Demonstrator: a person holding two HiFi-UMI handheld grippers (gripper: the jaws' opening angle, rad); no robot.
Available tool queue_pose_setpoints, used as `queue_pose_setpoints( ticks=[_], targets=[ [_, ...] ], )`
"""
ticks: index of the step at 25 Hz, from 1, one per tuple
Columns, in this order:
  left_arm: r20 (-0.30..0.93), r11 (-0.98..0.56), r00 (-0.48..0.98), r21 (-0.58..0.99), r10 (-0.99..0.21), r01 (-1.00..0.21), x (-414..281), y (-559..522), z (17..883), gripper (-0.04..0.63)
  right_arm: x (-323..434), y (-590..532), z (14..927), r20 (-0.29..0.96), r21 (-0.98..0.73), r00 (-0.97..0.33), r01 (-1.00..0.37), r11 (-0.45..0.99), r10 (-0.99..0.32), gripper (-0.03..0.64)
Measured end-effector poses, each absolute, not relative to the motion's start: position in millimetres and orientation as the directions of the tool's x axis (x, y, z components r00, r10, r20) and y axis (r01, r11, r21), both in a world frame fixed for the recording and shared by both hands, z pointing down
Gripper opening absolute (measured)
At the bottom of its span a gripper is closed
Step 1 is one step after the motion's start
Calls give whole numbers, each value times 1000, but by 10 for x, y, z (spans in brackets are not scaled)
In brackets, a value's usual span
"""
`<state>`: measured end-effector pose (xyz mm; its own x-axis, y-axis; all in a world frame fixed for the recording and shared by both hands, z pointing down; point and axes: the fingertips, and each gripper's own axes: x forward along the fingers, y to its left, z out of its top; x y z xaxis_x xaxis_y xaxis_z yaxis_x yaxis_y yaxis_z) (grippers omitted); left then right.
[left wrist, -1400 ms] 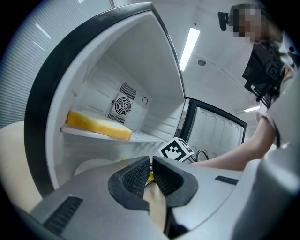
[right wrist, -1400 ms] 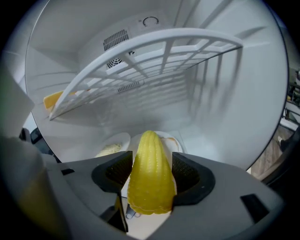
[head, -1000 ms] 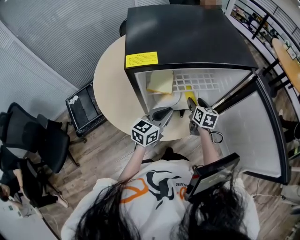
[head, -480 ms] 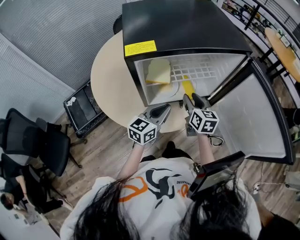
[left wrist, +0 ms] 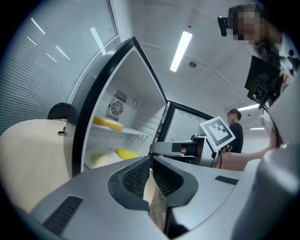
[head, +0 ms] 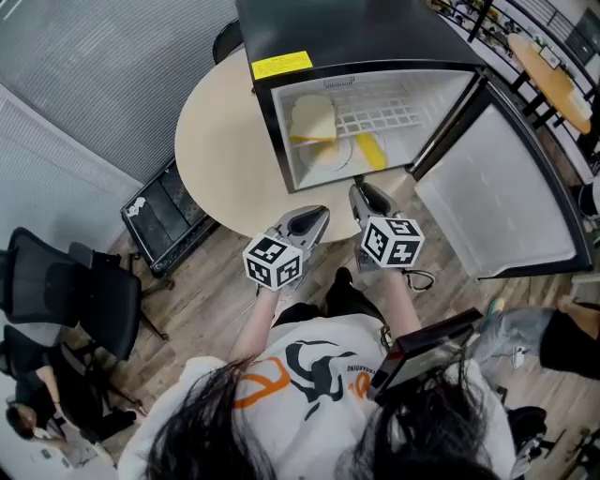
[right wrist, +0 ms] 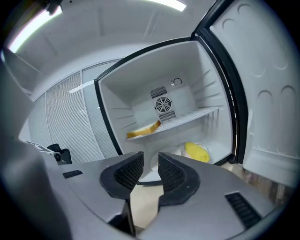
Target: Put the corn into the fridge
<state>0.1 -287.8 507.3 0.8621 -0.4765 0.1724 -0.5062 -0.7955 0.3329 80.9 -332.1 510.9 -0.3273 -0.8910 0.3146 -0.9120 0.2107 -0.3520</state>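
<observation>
Now the corn [head: 369,150] lies inside the fridge [head: 356,28], on its floor. The right gripper [right wrist: 150,171] has let it go and drawn back, its empty jaws just narrowing but still apart. The left gripper [left wrist: 151,176] is closed and empty. The door [head: 497,197] stands open.

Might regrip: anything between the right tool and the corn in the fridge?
Nothing visible. The fridge door stands open; the corn lies under the shelf. The right tool faces it, empty jaws just closing.
</observation>
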Motion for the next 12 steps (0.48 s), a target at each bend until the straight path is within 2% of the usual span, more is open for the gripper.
queue_pose_setpoints(
  ticks=[12],
  targets=[
    [137, -812, 885, 355, -444, -463, -184, -2283, 5009, 14, 625, -2649, 4954, 304, -342, -278, -924, 168, -911, 74]
  ],
)
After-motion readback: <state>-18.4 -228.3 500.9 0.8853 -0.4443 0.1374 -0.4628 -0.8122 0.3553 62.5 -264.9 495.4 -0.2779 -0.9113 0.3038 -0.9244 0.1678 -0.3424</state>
